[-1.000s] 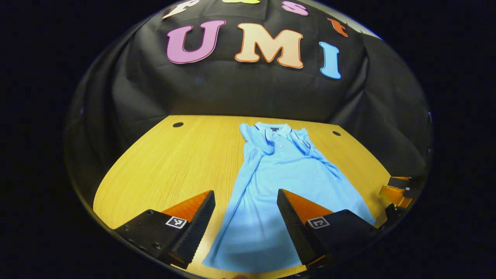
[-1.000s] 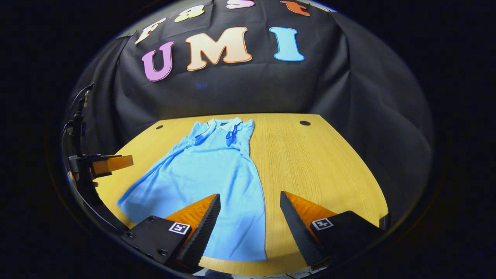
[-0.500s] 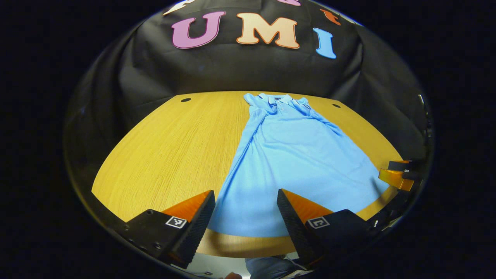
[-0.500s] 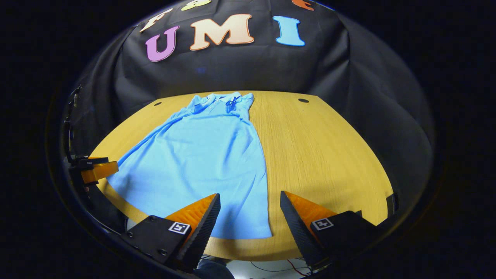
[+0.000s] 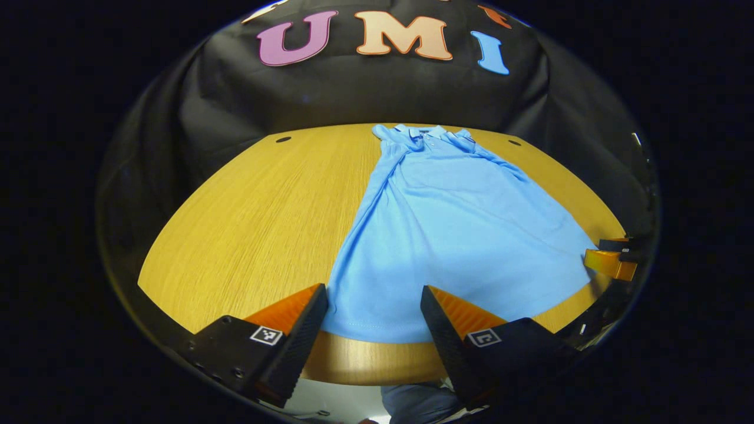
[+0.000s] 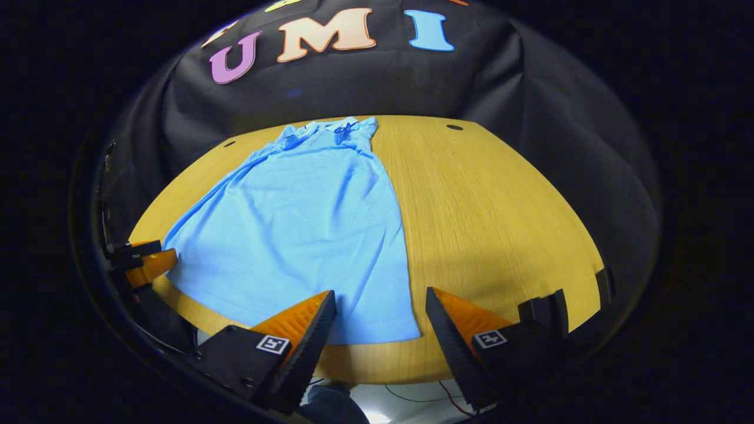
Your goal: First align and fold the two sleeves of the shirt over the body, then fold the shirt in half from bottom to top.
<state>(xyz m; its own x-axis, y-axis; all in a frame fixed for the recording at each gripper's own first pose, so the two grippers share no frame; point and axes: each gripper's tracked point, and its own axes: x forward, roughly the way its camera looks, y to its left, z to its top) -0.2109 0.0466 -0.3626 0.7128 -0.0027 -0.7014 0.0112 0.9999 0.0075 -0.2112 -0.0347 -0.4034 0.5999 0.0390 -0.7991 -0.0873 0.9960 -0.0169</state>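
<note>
- Left gripper view: my left gripper (image 5: pixel 374 315) stands with its fingers wide apart and nothing between them, at the near edge of the surface (image 5: pixel 253 218). The shirt (image 5: pixel 447 235) lies flat ahead of my fingers and off to their right, collar (image 5: pixel 421 132) at the far end and hem (image 5: pixel 377 335) nearest me, just past my fingertips. I judge I am held here, low and at the hem's left corner, because the bottom-to-top fold has to start from this edge.
- In the same view, both sleeves look already laid in over the body by the shoulders, so the sides run as fairly straight lines from collar to hem. That narrow shape is what lets the halving fold come out even. My right gripper (image 5: pixel 612 262) shows far off to the right of my fingers, beside the hem's other corner.
- Right gripper view: my right gripper (image 6: pixel 380 318) is also spread wide and empty, with the shirt's (image 6: pixel 306 229) hem corner lying just ahead, between the left finger and the gap. The cloth spreads away ahead and to the left of my fingers; bare surface (image 6: pixel 495 212) lies to their right. My left gripper (image 6: pixel 144 265) sits far to the left, near the opposite corner.
- With one gripper at each corner, the hem can be lifted level, I reckon; neither has yet closed on cloth.
</note>
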